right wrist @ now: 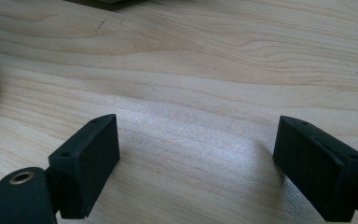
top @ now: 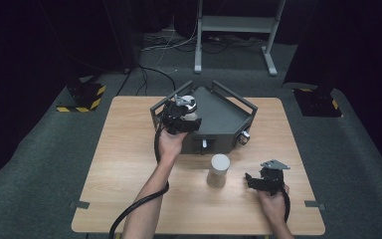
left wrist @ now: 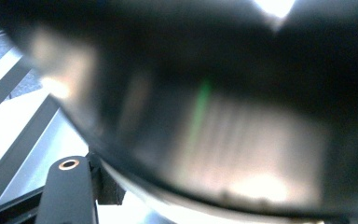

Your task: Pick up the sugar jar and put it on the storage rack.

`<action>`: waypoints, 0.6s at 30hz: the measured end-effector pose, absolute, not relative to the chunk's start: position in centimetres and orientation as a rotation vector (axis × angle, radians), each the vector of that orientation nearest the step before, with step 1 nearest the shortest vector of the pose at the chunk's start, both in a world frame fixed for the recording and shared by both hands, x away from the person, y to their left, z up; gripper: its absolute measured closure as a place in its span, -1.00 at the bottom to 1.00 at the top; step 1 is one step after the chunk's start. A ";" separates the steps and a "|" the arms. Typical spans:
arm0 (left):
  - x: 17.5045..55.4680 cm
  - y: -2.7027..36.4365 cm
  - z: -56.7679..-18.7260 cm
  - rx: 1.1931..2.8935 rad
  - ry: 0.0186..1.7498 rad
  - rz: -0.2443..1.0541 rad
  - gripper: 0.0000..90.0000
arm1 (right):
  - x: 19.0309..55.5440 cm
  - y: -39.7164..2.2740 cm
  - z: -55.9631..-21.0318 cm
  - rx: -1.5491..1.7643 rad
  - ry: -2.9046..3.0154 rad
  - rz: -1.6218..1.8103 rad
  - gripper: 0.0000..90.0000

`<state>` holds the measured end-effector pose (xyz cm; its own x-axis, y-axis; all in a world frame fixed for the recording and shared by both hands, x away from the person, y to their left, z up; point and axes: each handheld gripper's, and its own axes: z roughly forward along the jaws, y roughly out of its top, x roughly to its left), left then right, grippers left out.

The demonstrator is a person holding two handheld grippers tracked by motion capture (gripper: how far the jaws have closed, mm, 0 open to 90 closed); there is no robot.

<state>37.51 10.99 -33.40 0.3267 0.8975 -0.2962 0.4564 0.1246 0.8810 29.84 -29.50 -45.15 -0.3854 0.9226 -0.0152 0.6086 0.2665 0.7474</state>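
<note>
Left gripper: jaws clamped on a dark jar with white lid, upright, long axis vertical, over the grey tray. Centre: 1 capped container upright on the table. Right gripper: jaws apart, empty, low over the wood.

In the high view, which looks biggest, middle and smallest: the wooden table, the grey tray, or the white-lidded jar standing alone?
1. Wooden table, by far the biggest.
2. Grey tray, sitting at the table's far side.
3. White-lidded jar, the smallest, though it stands nearer the camera than the tray.
</note>
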 end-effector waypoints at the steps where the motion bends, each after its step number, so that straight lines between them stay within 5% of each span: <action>1: 37.5 11.0 -33.4 1.502 1.295 0.508 -0.31 | 29.8 -29.5 -45.2 1.382 2.090 0.926 -0.69; 18: 39.2 10.1 -35.0 1.487 1.352 0.535 -0.31 | 29.8 -29.5 -45.1 1.382 2.090 0.926 -0.69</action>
<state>39.19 10.05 -34.98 0.2728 0.9160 -0.2942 0.4668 0.1414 0.8730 29.84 -29.50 -45.14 -0.3851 0.9227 -0.0150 0.6089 0.2663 0.7472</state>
